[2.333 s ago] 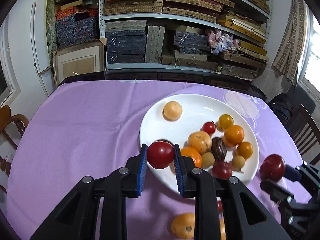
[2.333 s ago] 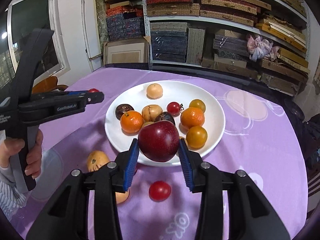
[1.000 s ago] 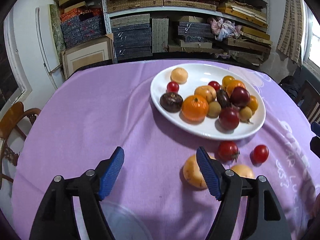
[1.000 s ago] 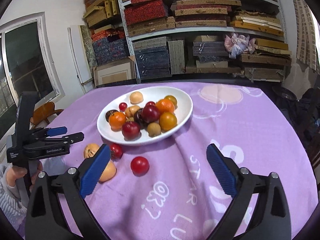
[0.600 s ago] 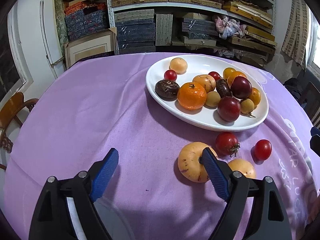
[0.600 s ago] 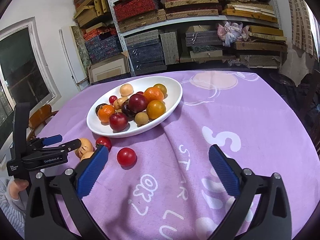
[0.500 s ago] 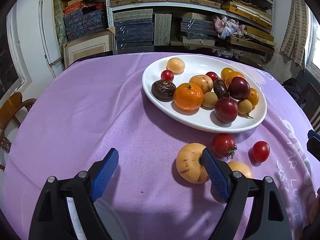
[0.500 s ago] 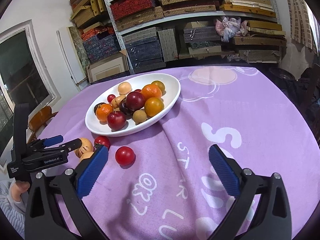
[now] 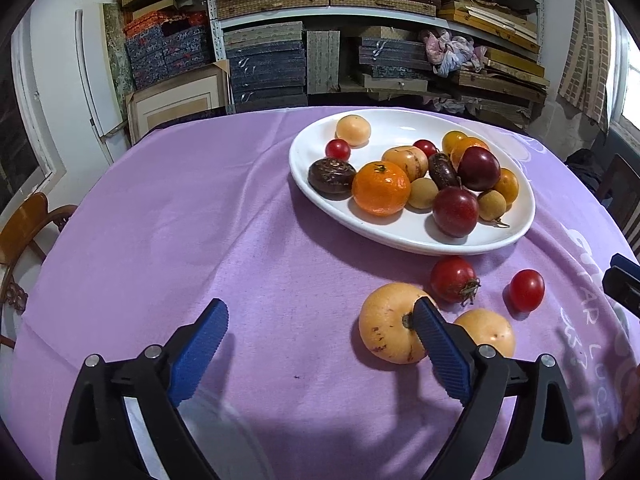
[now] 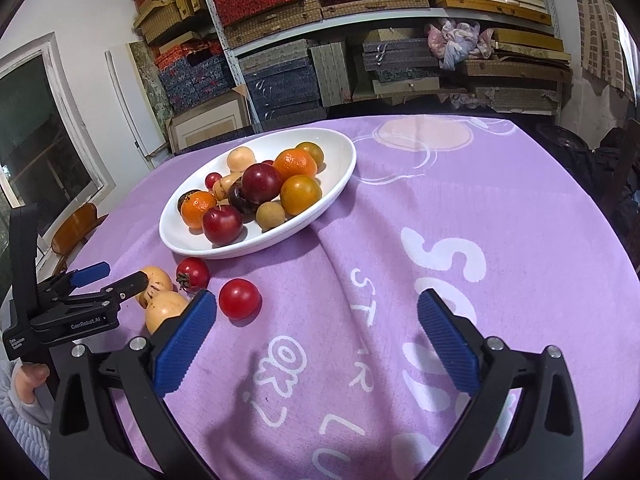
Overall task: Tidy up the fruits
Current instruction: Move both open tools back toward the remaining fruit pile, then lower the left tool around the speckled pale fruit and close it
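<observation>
A white oval plate [image 9: 384, 236] [image 10: 340, 184] on the purple cloth holds several fruits: oranges, dark red plums, small tomatoes, pale round fruits. On the cloth in front of it lie a large yellow fruit [image 9: 390, 322] [image 10: 154, 278], a smaller yellow fruit [image 9: 486, 332] [image 10: 164, 310], a stemmed tomato [image 9: 452, 279] [image 10: 193, 274] and a round tomato [image 9: 526, 290] [image 10: 239, 298]. My left gripper [image 9: 320, 344] is open and empty, its right finger just in front of the large yellow fruit. My right gripper [image 10: 314, 332] is open and empty, its left finger beside the smaller yellow fruit.
Shelves of stacked boxes [image 9: 320, 52] stand behind the table. A wooden chair [image 9: 24, 228] is at the left edge and a dark chair [image 9: 624, 196] at the right. A clear round lid [image 9: 216, 440] lies under my left gripper.
Both grippers let go of their red fruits onto the plate, opened wide and drew back toward the near edge. My left gripper now stands by the large yellow fruit.
</observation>
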